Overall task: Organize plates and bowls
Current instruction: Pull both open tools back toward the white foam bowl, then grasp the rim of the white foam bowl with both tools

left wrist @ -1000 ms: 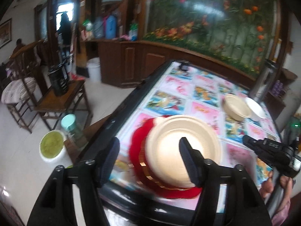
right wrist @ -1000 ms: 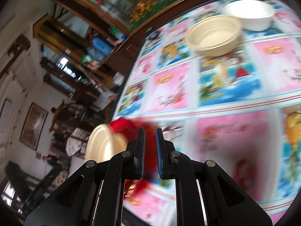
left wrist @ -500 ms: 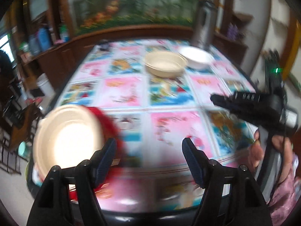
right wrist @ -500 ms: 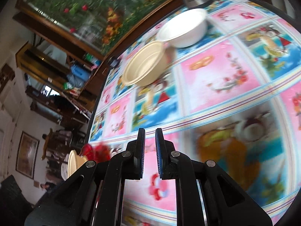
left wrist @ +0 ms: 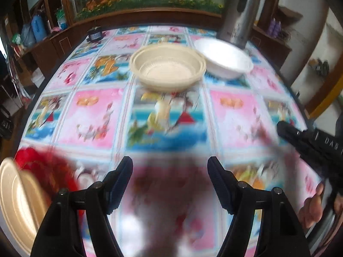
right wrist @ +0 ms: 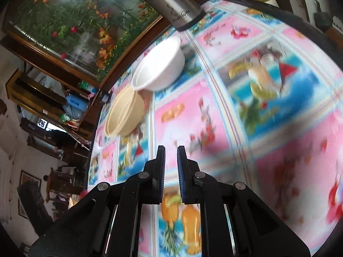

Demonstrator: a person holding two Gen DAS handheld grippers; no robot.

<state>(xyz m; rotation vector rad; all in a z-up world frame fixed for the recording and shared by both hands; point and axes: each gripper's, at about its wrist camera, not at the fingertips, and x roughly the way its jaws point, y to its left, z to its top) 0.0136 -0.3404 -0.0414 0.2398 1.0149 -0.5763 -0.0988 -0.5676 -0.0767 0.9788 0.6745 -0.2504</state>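
- Left tongs (left wrist: 169, 172): jaws stand wide apart with nothing between them, only the patterned cloth of the counter (left wrist: 96, 115) below.
- Right tongs (right wrist: 171, 167): jaws nearly together, a narrow slit between the pads, nothing gripped. In the left wrist view the same tool enters from the right edge as a dark bar, with the person's fingers (left wrist: 310, 209) wrapped round its handle.
- Beige bowl (left wrist: 168, 66): upright on the counter toward the far side, ahead of the left tongs and well apart from them. It appears to be more than one bowl nested (a double rim shows).
- White bowl (left wrist: 225, 57): upright, just beside the beige bowl on its right; the rims look to touch or nearly so, cannot tell which.
- Steel flask (left wrist: 240, 15): upright behind the white bowl at the far right of the counter.
- Beige plate (left wrist: 15, 203): at the near left edge of the counter, resting on a red plate (left wrist: 42, 162) (both blurred), left of the left tongs and not touched by them.
- Small dark jar (left wrist: 95, 34): at the far left corner of the counter.
- Right wrist view: both bowls lie ahead and to the left of the right tongs, well apart from them.
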